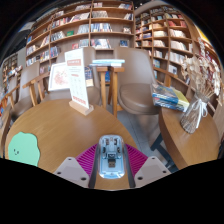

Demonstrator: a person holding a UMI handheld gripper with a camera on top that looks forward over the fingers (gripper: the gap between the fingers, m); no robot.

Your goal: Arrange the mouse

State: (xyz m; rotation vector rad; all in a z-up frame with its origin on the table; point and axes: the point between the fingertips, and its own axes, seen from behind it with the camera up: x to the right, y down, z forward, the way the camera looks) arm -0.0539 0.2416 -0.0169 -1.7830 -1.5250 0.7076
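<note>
A small grey-and-white plastic mouse (pixel 110 158) is clamped between the narrowly parted gripper (pixel 110 165) pads. A round wooden table (pixel 60 125) lies beneath, with a green paper sheet (pixel 24 149) and upright sign card (pixel 79 86) nearby.

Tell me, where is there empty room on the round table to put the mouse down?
The tongs are shut on the mouse. The round table is bare just ahead of them, between the green mat and the sign stand. It is crowded near the stand and on the side table with the dried bouquet.
</note>
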